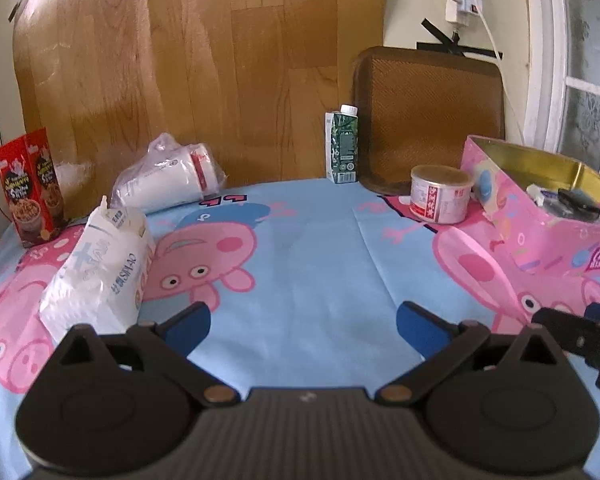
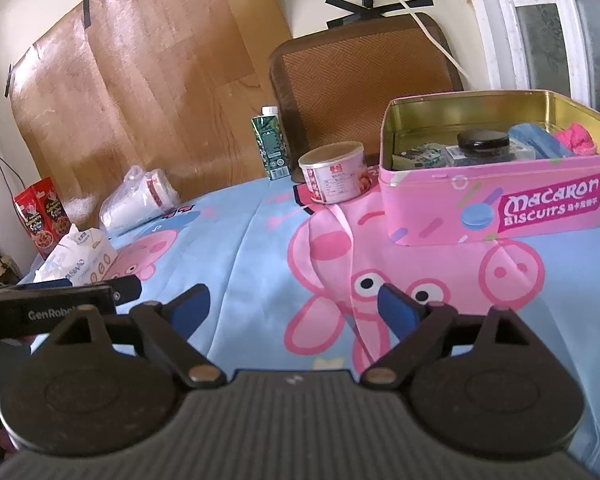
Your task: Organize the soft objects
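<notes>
From my left wrist, my left tongs (image 1: 303,326) stand wide and hold nothing, above the blue cartoon cloth (image 1: 320,264). The tissue pack (image 1: 98,270) lies on the cloth, just left of these tongs. Behind the pack lies a white bag (image 1: 168,178), and far right of it stands the pink tin (image 1: 540,216).

From my right wrist, my right tongs (image 2: 294,312) are also wide and empty. The pink tin (image 2: 496,204) is ahead on the right, open, with a pink soft thing (image 2: 576,138) inside. A can (image 2: 334,178) stands just left of the tin.
</notes>
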Motion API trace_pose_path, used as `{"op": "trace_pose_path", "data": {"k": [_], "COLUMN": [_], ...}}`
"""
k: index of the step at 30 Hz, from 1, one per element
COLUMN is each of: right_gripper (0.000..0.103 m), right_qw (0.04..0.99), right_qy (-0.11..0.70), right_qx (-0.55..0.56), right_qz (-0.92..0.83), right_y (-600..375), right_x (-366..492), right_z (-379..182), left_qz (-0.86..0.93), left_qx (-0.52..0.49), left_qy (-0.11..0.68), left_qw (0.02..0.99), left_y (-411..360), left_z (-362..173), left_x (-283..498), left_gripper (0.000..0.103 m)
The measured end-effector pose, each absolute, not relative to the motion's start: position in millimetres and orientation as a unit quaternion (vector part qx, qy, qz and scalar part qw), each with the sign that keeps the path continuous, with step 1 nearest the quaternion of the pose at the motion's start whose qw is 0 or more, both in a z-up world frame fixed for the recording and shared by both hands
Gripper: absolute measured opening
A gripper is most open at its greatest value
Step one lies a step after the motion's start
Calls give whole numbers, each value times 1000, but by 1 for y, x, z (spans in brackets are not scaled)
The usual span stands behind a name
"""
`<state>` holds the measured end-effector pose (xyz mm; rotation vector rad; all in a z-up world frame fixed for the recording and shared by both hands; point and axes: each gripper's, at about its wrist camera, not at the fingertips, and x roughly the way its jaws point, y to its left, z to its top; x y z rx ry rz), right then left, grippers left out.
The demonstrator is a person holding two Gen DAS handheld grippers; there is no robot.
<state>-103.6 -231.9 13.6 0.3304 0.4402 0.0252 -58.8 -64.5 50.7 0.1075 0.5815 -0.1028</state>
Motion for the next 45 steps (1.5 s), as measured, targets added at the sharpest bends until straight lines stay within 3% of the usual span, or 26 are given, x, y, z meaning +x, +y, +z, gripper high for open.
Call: {"op": "trace_pose_path", "data": {"k": [18, 34, 45], "right_gripper": [93, 95, 95], "right_qw": [968, 959, 960], "right_qy": [194, 144, 154], "right_qx": [160, 206, 205], "right_qz": [0, -132, -111], "right_y": [-233, -298, -296], "right_x": [-113, -181, -176], "right_z": [20, 34, 27], "left_qz": [-78, -240, -210], "left_qx": [38, 73, 74], "left_qy": [298, 285, 301], "left_qw": [951, 925, 927], "left_y": [-63, -160, -150], "left_z": [47, 81, 74], "left_x": [-55, -83, -78], "left_gripper": [103, 103, 103]}}
